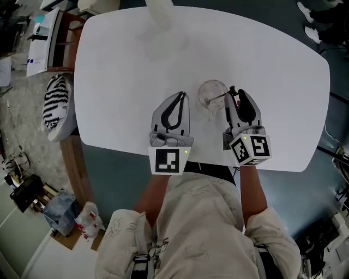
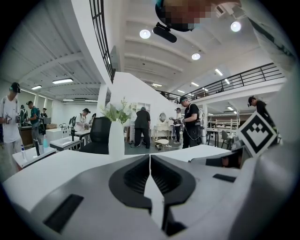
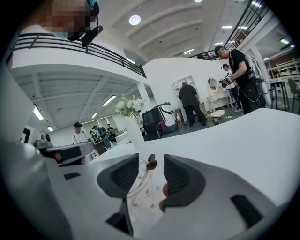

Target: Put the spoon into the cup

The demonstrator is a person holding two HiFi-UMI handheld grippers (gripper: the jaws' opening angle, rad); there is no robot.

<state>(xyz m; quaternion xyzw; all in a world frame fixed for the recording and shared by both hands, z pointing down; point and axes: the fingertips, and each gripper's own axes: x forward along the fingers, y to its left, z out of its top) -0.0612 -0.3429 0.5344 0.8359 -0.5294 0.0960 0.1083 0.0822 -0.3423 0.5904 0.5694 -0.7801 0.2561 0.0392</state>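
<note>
A clear glass cup (image 1: 210, 93) stands on the white table (image 1: 125, 65), just ahead of my two grippers. A thin spoon (image 1: 220, 97) rests in it, its handle leaning over the rim toward my right gripper (image 1: 235, 92). In the right gripper view that gripper (image 3: 151, 158) is open; the spoon's dark handle end (image 3: 151, 163) shows in the gap without touching either pad, and the patterned cup (image 3: 140, 192) sits below it. My left gripper (image 1: 181, 96) lies left of the cup, its jaws shut with nothing between them (image 2: 149, 159).
A white vase (image 1: 159, 13) with flowers (image 2: 117, 112) stands at the table's far edge. A chair with a striped cushion (image 1: 56, 102) is at the table's left side. Several people stand in the room behind.
</note>
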